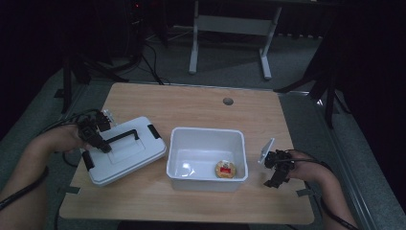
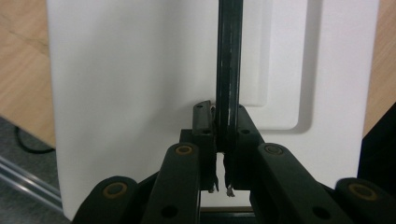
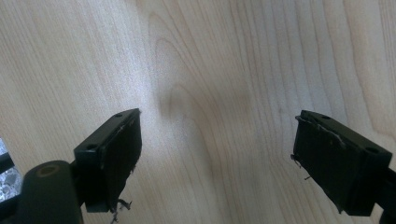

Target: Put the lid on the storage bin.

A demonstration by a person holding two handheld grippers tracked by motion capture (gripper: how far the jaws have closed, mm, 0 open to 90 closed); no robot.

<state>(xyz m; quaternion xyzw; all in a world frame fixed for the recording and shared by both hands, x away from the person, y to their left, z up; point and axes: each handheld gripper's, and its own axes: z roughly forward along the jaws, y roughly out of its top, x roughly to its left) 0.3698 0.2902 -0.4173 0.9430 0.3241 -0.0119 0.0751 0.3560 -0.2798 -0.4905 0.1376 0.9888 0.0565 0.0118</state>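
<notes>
1. Dim room, wooden table (image 1: pixel 191 103).
2. Left gripper (image 2: pixel 223 140) clamped on the black handle (image 2: pixel 229 65) of the white lid (image 1: pixel 125 155); lid sits left of the box.
3. Right gripper (image 3: pixel 217 154) wide, empty, over bare wood.
4. White box (image 1: pixel 207 136) uncovered, round snack (image 1: pixel 225 169) inside; lidding likely left.

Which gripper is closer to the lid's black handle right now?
Left. The left gripper is shut on the lid's black handle; the right gripper, open, sits over bare table beyond the white bin.
</notes>
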